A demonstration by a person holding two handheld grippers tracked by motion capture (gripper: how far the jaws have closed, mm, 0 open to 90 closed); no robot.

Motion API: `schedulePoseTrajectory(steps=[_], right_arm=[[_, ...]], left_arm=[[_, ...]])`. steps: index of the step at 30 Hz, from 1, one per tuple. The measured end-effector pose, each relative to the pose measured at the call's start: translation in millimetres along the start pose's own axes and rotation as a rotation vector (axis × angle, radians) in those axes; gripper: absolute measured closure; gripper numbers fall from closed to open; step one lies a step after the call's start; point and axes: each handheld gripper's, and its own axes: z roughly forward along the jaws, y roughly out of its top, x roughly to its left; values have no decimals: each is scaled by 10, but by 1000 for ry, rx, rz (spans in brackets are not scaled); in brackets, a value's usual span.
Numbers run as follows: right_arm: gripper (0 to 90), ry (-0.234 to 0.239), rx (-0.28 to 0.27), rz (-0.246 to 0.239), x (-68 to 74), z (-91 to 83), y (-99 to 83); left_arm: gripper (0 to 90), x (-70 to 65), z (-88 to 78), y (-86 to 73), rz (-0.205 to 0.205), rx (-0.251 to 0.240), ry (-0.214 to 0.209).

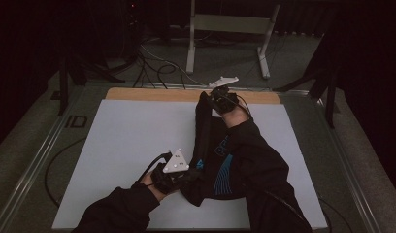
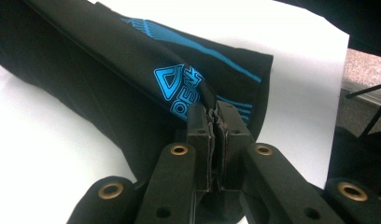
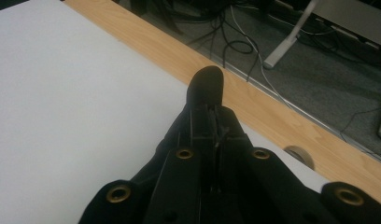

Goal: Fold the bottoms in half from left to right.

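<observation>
Black garment with blue print (image 1: 220,160), long axis near-to-far across the white table (image 1: 128,145): left gripper (image 1: 189,175) jaws pinching its near end, right gripper (image 1: 216,99) jaws pinching its far end by the wooden edge.

Dim rm, grey floor (image 1: 303,53) w/ cables (image 1: 157,65)

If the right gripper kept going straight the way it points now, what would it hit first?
Apart from the black garment clamped in its jaws, the right gripper points past the white sheet toward the table's wooden edge. It would probably meet that strip first, though depth is unclear.
</observation>
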Motion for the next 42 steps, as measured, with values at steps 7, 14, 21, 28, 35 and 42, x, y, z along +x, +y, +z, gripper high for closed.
schedulePoseTrajectory(steps=[7,14,21,28,35,42], right_arm=[[885,-19,-5,18,-149,-98,-78],[884,-44,-4,29,-284,-181,-145],[884,-66,-5,40,-395,-255,-210],[884,-88,-2,49,-496,-320,-294],[884,-92,14,62,-585,-320,-449],[883,-108,24,76,-654,-274,-608]], left_arm=[[859,-40,128,98,17,2,-10],[859,-74,263,191,28,3,-27],[859,-135,383,307,46,-1,-38],[859,-183,543,381,52,-1,-61],[858,-222,716,369,45,12,-80],[858,-230,854,362,34,26,-97]])
